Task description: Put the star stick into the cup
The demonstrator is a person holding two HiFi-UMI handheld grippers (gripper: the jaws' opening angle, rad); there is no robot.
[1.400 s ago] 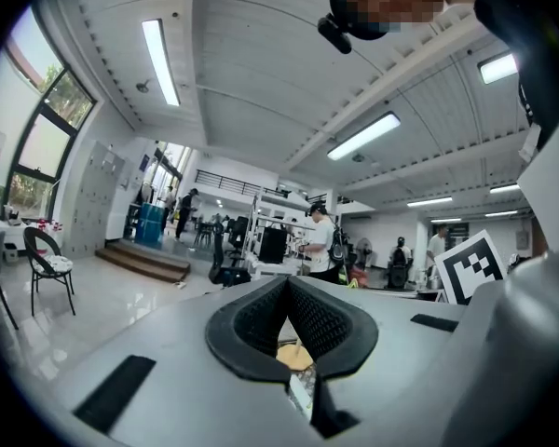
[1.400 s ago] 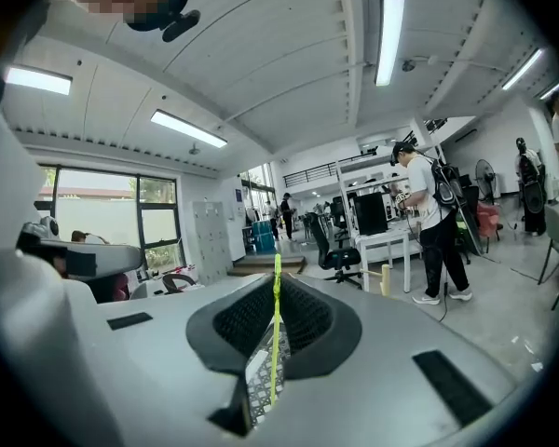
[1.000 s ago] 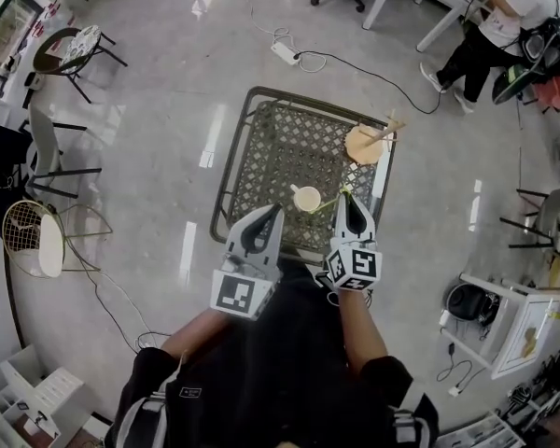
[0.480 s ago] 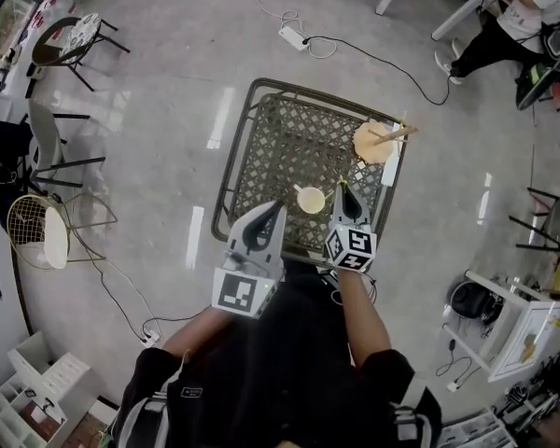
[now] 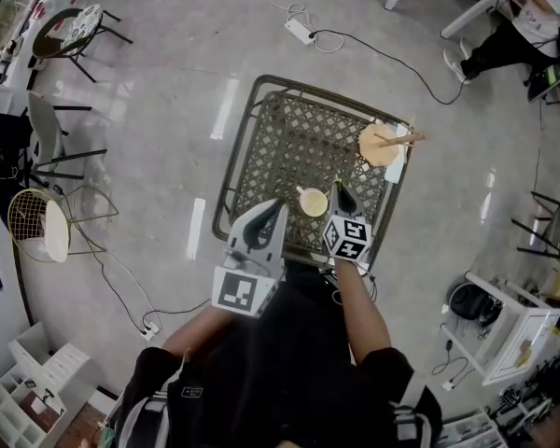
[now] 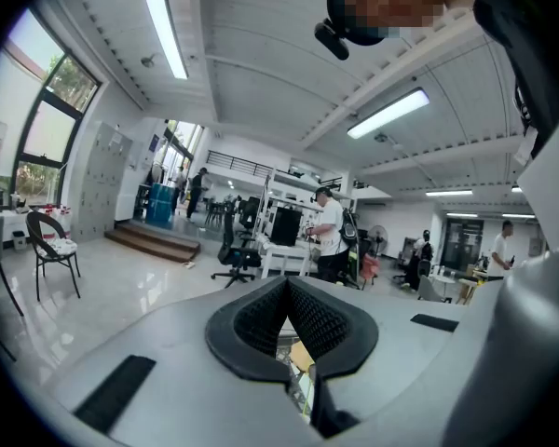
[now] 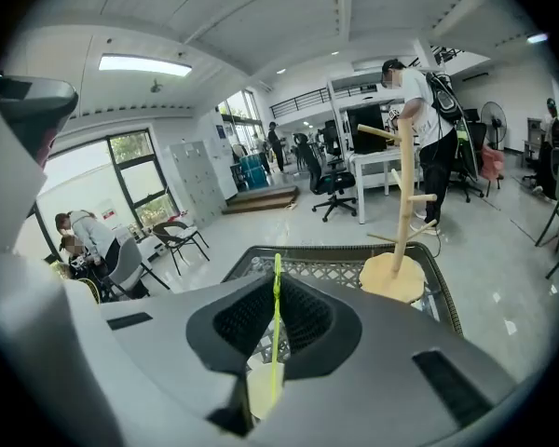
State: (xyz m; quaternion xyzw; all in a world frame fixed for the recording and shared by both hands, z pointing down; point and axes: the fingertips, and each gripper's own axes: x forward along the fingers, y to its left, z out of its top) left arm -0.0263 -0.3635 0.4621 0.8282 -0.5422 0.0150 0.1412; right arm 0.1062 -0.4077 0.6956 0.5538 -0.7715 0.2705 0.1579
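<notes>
A thin yellow-green star stick (image 7: 276, 343) stands upright between the jaws of my right gripper (image 7: 276, 291), which is shut on it. Its lower end hangs over the cream cup (image 7: 258, 391), seen just below the jaws. In the head view the cup (image 5: 312, 202) sits near the front edge of the lattice table (image 5: 289, 138), with my right gripper (image 5: 339, 191) right beside it on the right. My left gripper (image 5: 273, 209) hovers at the cup's left, a little nearer me, shut and holding nothing. The left gripper view shows its pads (image 6: 307, 319) closed together.
A wooden mug tree (image 5: 381, 144) stands on a round base at the table's far right corner and rises behind my right jaws (image 7: 402, 203). Chairs, desks, cables and people surround the table on the shiny floor.
My right gripper has moved left, closer to the cup, and the stick has gone from leaning toward the cup to upright. The left gripper has barely moved.
</notes>
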